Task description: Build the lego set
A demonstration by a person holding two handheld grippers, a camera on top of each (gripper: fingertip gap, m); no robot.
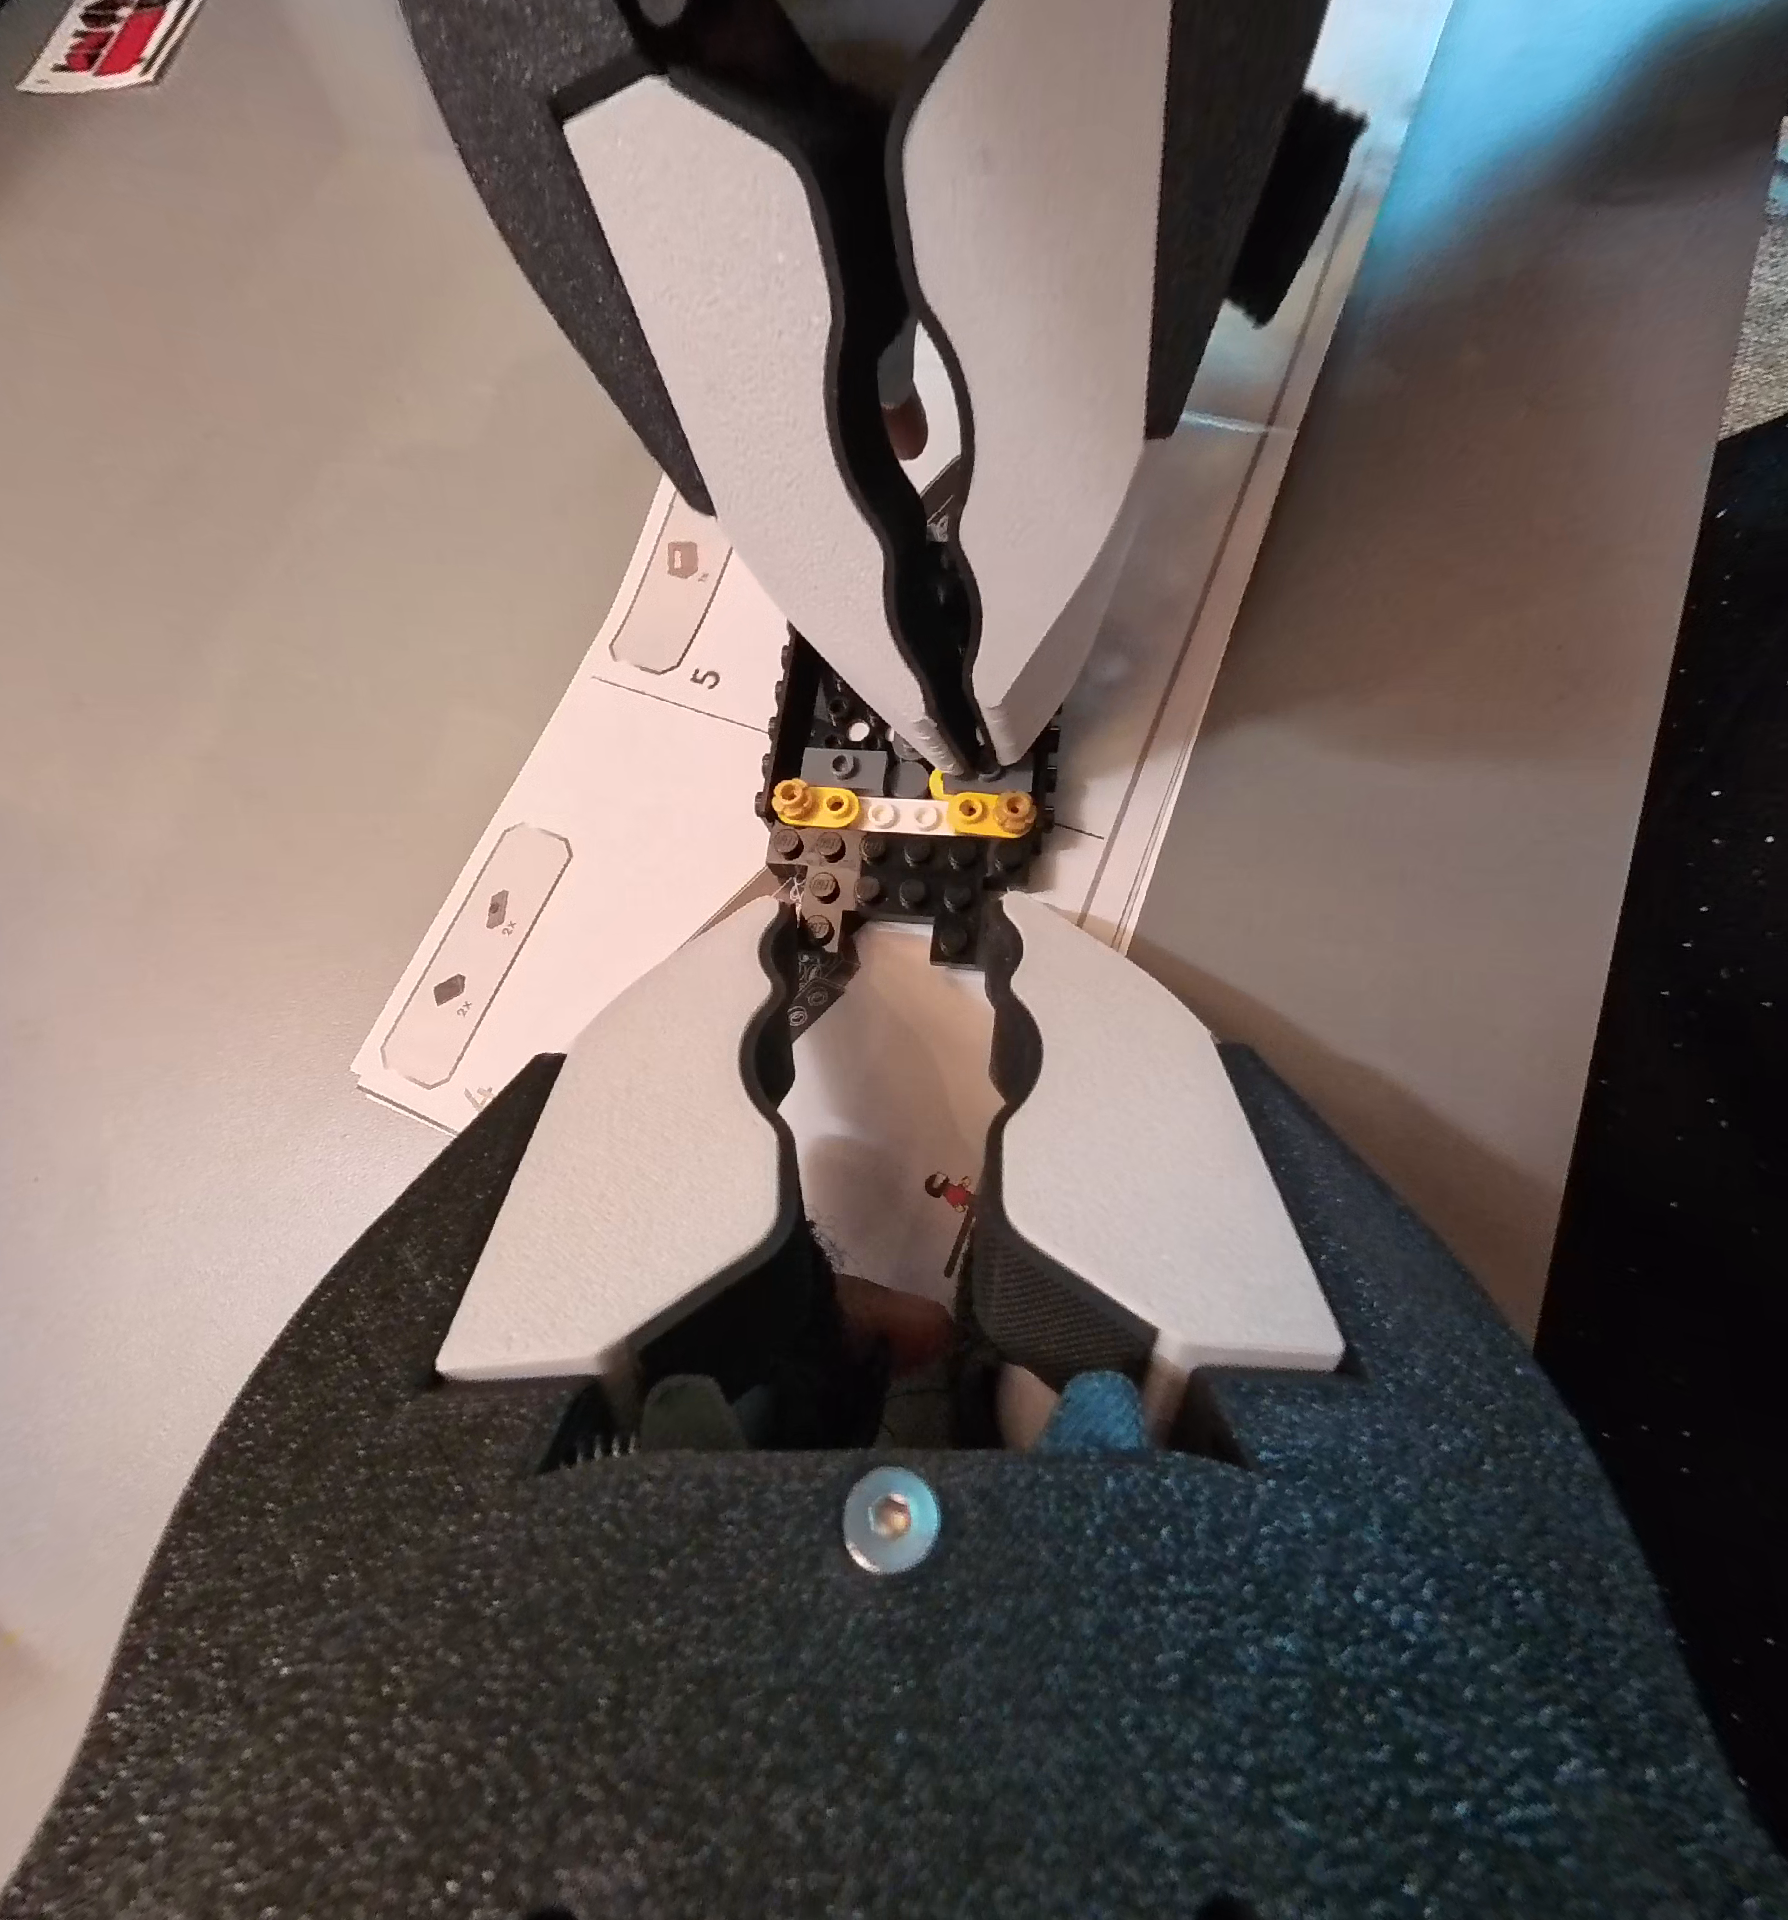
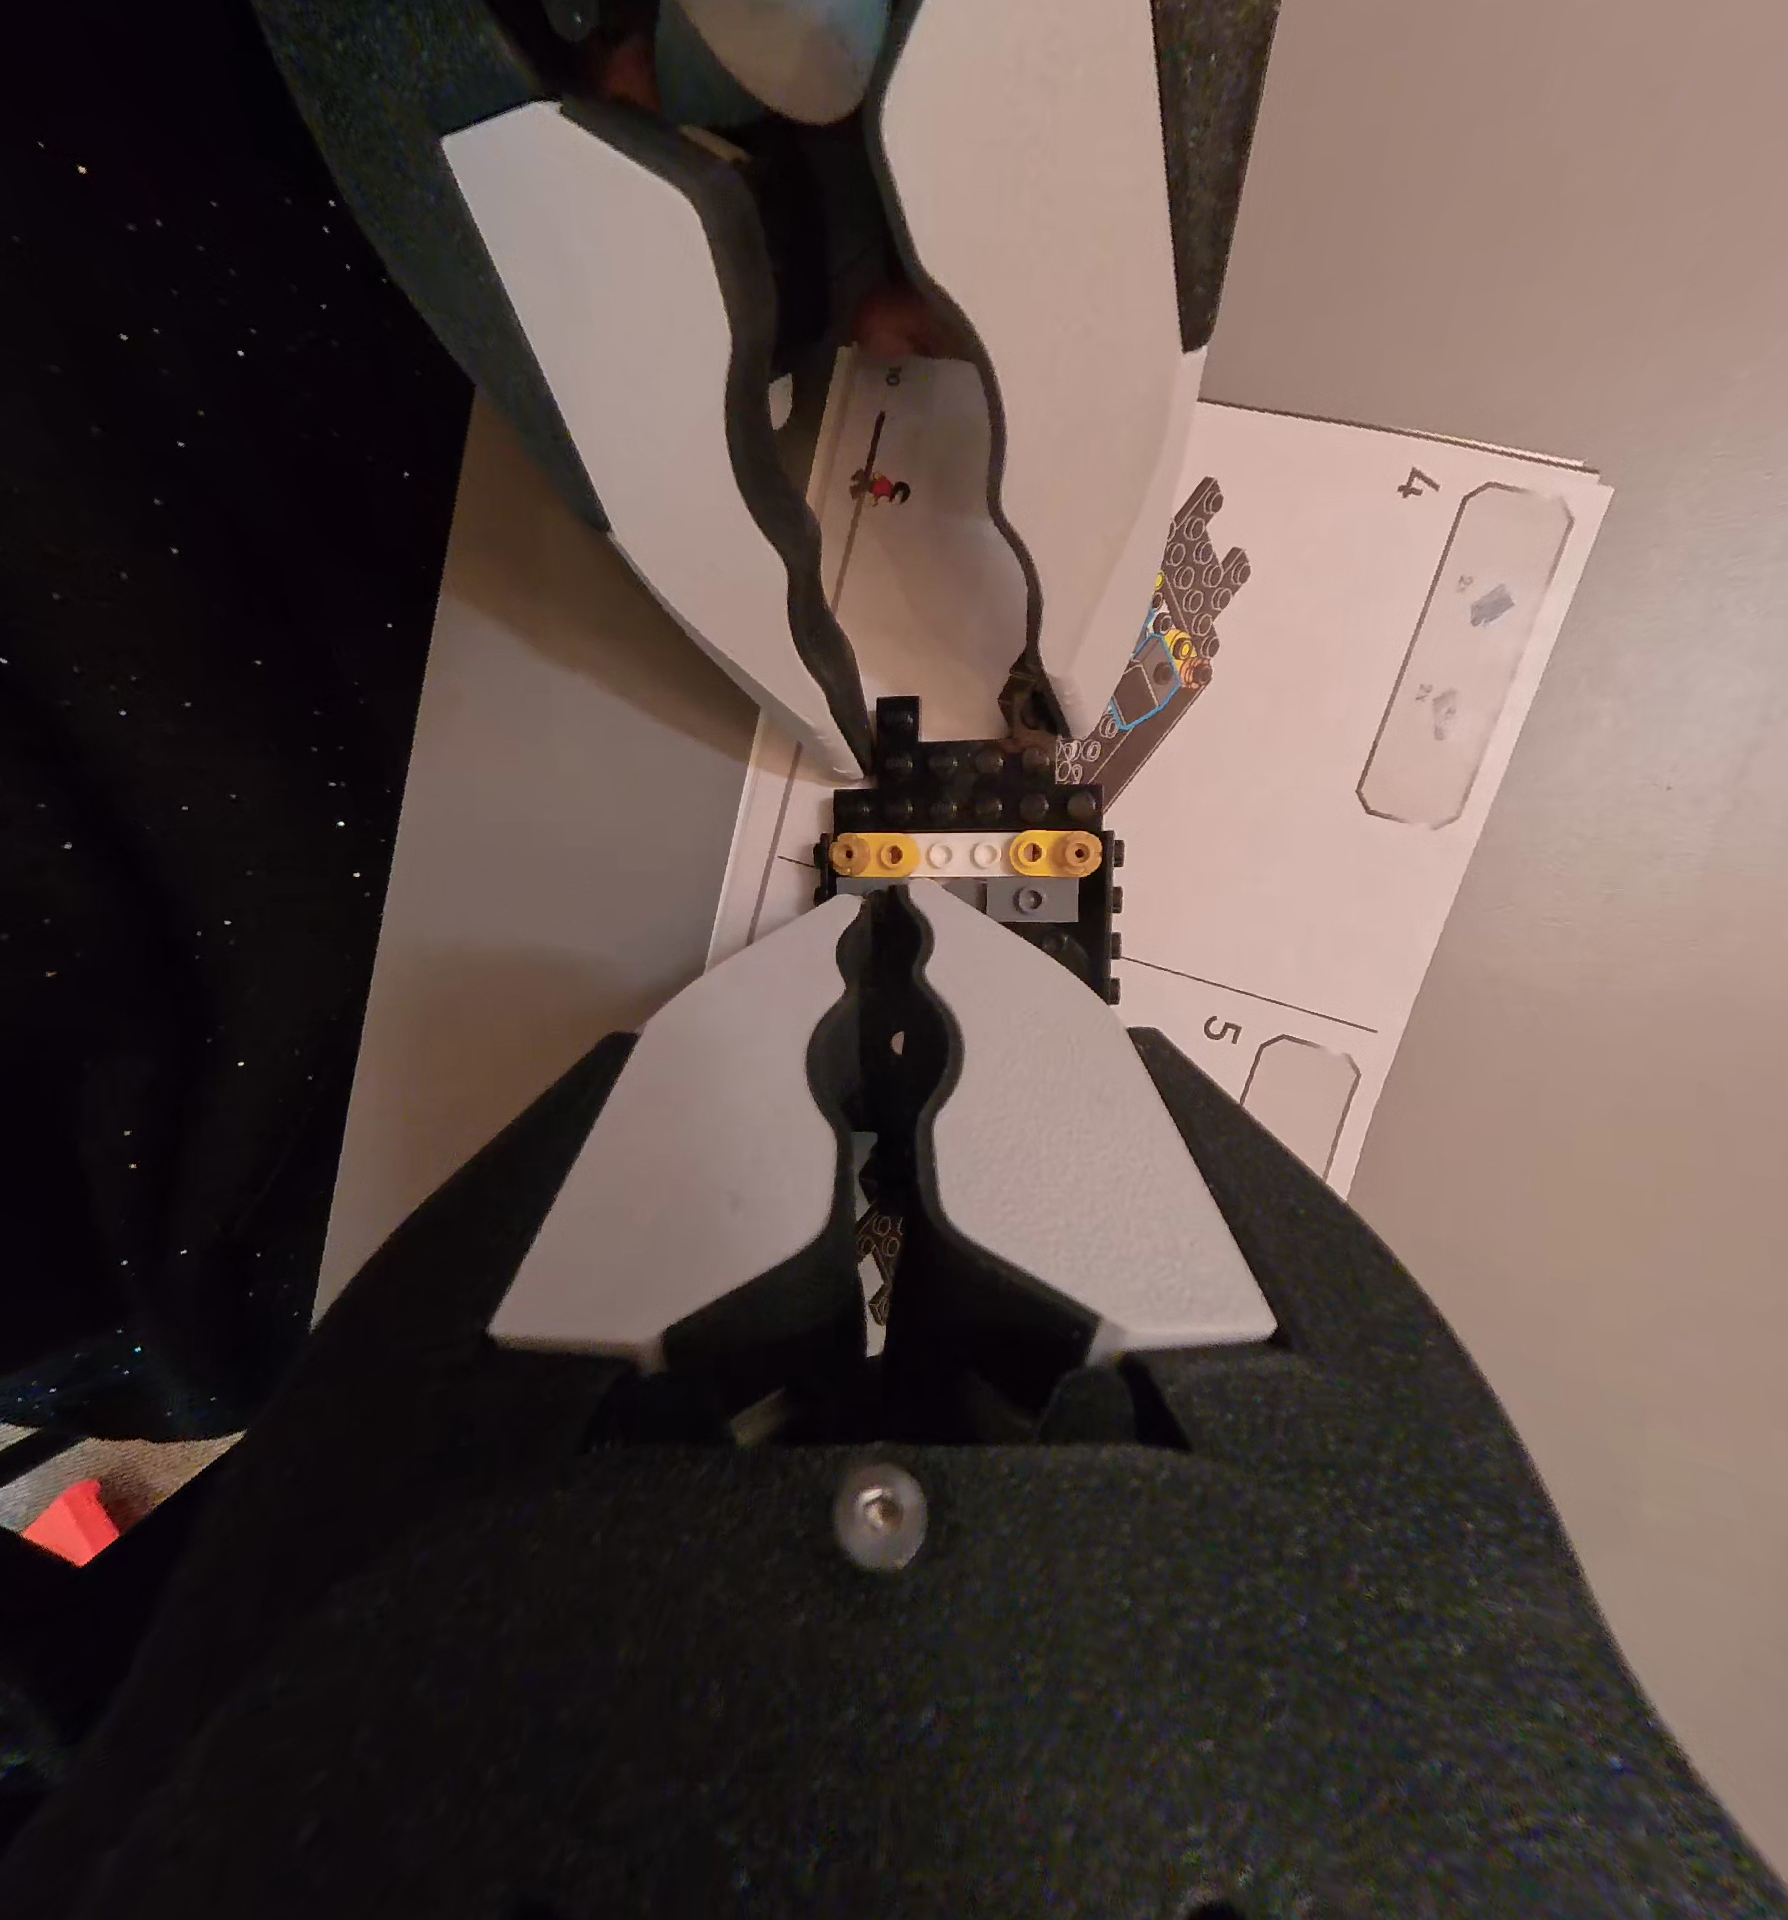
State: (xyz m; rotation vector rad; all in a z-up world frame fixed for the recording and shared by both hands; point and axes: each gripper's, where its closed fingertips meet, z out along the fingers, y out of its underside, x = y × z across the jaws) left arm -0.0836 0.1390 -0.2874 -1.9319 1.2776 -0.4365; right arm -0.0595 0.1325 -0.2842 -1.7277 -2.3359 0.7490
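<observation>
Lego model point(image 1: 905, 847): two yellow plates, two grippers touching.

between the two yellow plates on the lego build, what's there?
A white plate fills the gap between the left yellow plate and right yellow plate on the black build; both wrist views show it.

Smooth pale grey tabletop point(image 1: 246, 540) filling the left of the left wrist view, warmly lit, bluish light at upper right. Dark speckled carpet floor point(image 2: 142, 623) along the left of the right wrist view. Small red block point(image 2: 74, 1522) at lower left there.
</observation>
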